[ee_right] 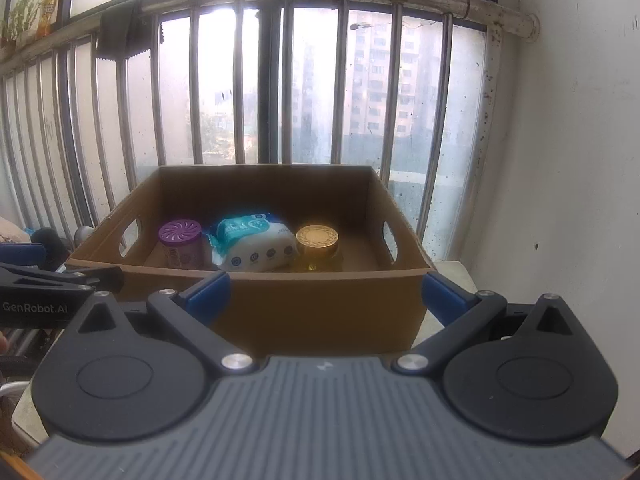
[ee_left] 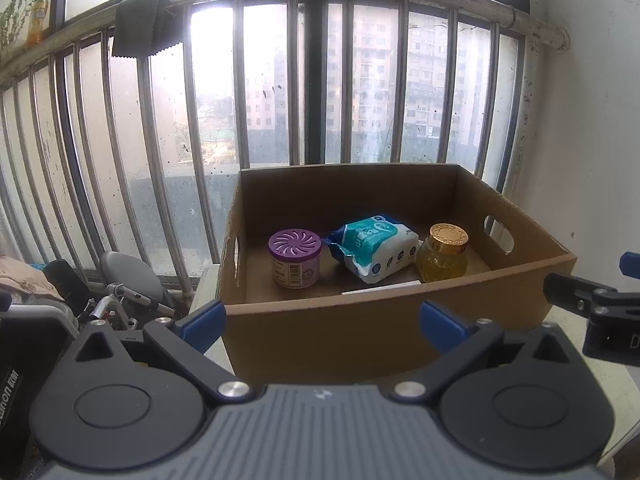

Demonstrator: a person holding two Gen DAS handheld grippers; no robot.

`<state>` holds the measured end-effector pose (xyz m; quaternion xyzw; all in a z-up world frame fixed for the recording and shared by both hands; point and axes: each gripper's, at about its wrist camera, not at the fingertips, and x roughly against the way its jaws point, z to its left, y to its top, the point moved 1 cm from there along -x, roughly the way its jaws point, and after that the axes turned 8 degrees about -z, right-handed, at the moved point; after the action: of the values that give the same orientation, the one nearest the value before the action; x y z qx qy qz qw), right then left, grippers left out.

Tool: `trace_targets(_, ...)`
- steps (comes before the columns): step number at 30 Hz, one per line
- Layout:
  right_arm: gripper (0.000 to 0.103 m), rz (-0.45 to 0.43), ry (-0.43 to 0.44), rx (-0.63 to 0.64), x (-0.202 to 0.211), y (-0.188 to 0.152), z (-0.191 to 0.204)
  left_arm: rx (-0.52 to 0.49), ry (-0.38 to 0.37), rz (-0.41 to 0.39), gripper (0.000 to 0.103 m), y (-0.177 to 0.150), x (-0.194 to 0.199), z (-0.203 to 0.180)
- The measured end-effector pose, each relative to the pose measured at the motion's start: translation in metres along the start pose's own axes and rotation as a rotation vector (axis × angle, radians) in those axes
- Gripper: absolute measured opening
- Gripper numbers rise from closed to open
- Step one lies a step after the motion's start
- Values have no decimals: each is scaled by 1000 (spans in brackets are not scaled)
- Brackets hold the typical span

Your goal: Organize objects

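An open cardboard box stands on a pale surface by the window. Inside, in a row, are a purple-lidded can, a teal and white wipes pack and a gold-lidded jar of yellow contents. My left gripper is open and empty, just before the box's near wall. My right gripper is open and empty at the same wall. Each gripper shows at the edge of the other's view.
A barred window railing runs behind the box. A white wall stands to the right. Metal and dark clutter lies to the left of the box. A dark cloth hangs on the top rail.
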<state>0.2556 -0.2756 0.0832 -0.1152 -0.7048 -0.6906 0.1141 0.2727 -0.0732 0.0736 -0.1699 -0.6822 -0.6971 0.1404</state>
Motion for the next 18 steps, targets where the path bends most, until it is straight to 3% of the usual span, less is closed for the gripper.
trace_targets(4,102,15,56,-8,-10,0,6,-1,20,-2,103,2,-2,-2)
trace_targets(18,102,55,49,-10,-31,-4,0,-27,26,17,103,6,-15,-11)
